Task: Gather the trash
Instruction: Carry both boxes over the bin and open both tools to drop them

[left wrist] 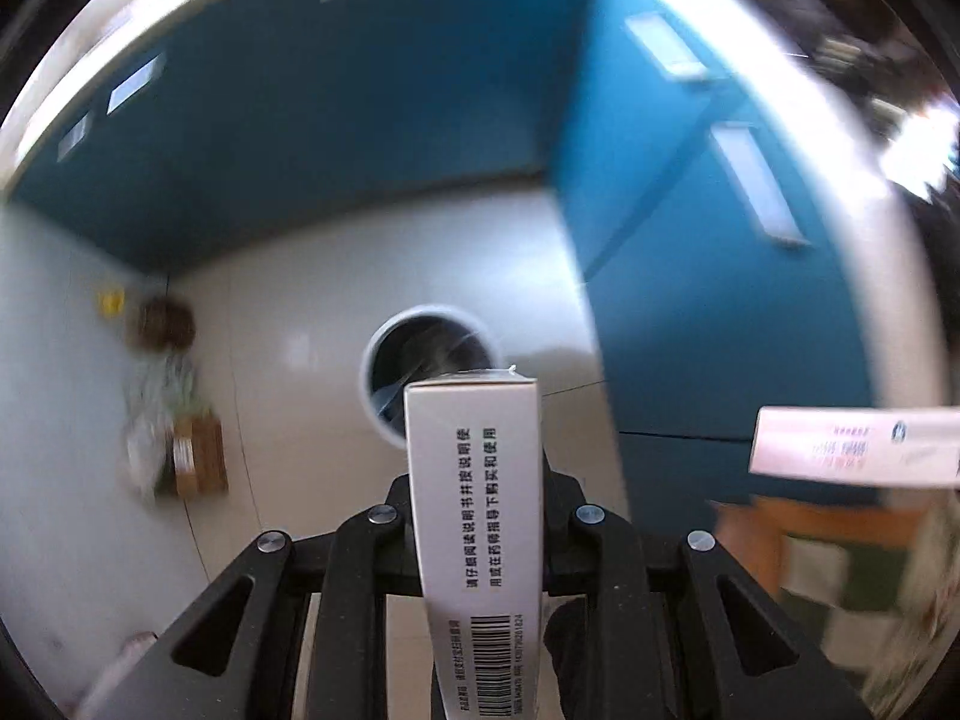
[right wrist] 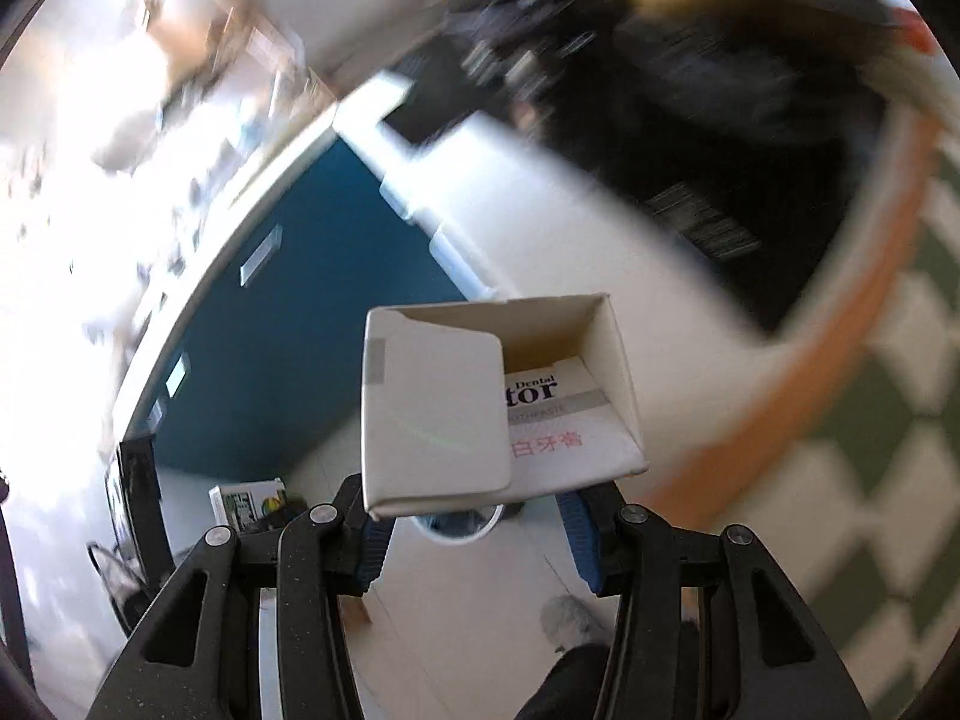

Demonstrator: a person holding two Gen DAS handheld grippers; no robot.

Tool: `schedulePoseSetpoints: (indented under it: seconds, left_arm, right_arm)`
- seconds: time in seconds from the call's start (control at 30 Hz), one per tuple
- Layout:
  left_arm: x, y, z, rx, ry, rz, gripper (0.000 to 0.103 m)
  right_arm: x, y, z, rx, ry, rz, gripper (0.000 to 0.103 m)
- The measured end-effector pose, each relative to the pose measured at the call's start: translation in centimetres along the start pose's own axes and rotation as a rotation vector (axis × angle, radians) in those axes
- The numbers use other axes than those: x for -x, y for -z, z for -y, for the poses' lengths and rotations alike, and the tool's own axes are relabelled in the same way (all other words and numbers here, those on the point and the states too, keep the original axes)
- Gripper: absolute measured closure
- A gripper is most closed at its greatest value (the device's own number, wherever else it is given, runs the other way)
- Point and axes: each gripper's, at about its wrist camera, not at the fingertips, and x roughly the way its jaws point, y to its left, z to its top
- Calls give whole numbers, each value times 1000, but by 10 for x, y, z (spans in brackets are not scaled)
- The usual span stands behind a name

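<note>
presently held: medicine carton (left wrist: 474, 480), pinched edge-on in the left gripper (left wrist: 477, 546) jaws, bin (left wrist: 429, 372) beyond them. toothpaste carton (right wrist: 498, 408), open-ended, clamped in the right gripper (right wrist: 480, 534) jaws. both likely light, crushable card; grip flat faces.

Medicine box (left wrist: 474, 516): Chinese print, barcode.
Toothpaste box (right wrist: 540, 414): "Dental", "tor", red "白牙膏".
</note>
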Motion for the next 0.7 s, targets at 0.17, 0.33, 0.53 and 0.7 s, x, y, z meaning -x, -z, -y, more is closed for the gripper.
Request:
schedulePoseSetpoints:
  seconds: [0.17,0.33,0.53,0.7]
  left_arm:
    - [-152,-28,-74,133,56,-123,83]
    - [-293,-44,-108,218,140,-223,83]
    - [-412,-39,-132,300,251,-355,81]
    - [-433,-30,-146,310,218,-354,68]
  right_arm:
    - [-175,34,-32,78,21,-107,53]
    - [-350,72,-33,119,27,-217,53]
    - [-485,112,-24,142,41,-344,53]
    - [-522,132,-14,181,74,-423,27]
